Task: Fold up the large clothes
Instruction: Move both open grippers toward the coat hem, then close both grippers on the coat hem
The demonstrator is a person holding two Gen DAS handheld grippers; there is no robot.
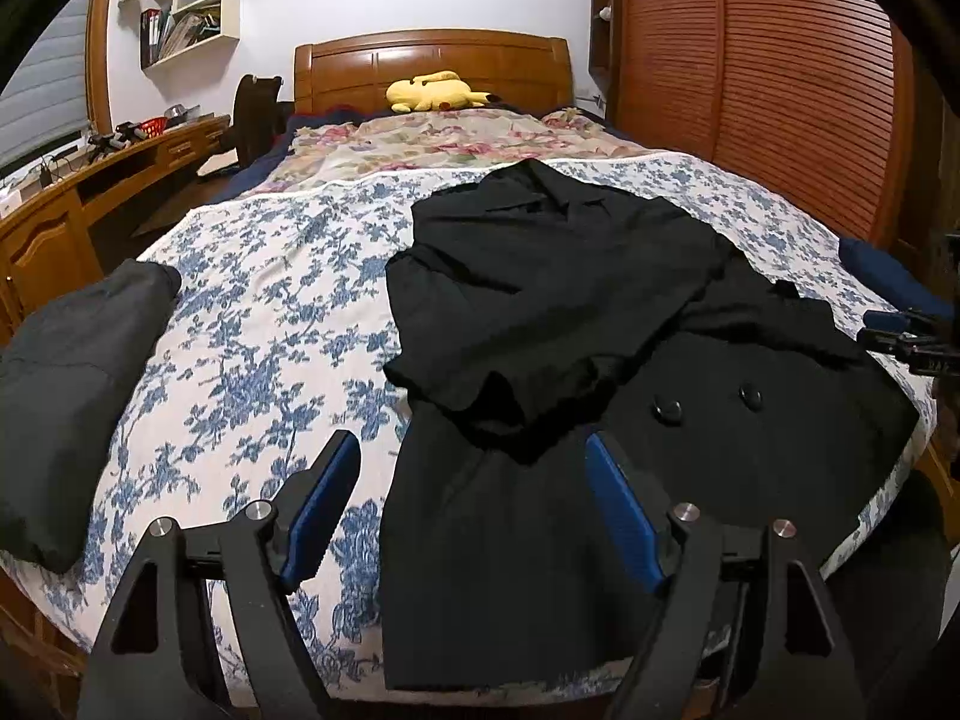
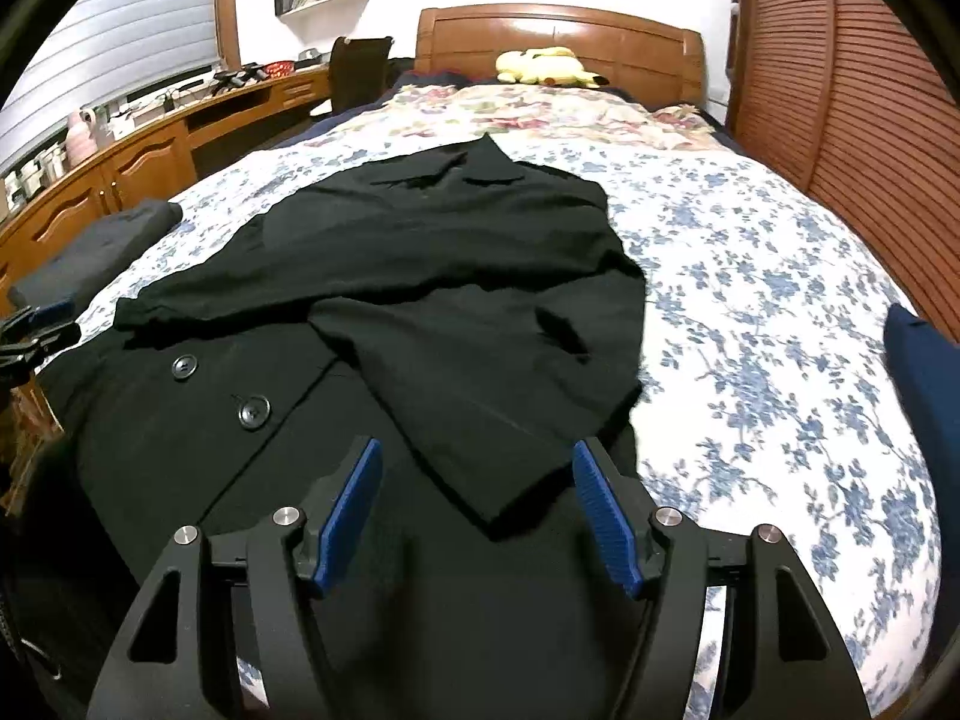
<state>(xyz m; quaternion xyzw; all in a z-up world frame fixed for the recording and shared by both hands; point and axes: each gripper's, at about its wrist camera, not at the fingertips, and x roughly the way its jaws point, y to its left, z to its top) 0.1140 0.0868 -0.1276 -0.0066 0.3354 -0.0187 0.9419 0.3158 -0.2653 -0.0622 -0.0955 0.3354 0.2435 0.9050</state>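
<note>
A black double-breasted coat [image 1: 570,312] [image 2: 432,276] lies on the bed, collar toward the headboard, both sleeves folded across its front. Two black buttons [image 1: 666,408] [image 2: 253,411] show on the lower front. My left gripper [image 1: 474,450] stands open above the coat's lower left edge, one pad over the blue-flowered sheet [image 1: 270,324], nothing pinched. My right gripper [image 2: 477,456] is open too, hovering over the cuff of the folded sleeve [image 2: 498,480] with its pads apart from the cloth. Each gripper shows at the edge of the other's view.
A folded dark grey garment [image 1: 72,372] [image 2: 96,246] rests at the bed's left edge. A yellow plush toy [image 1: 432,91] [image 2: 543,67] lies by the wooden headboard [image 1: 432,57]. A wooden desk [image 1: 54,222] runs along the left, a slatted wardrobe [image 1: 780,90] along the right. A navy pillow [image 2: 924,372] sits at the right edge.
</note>
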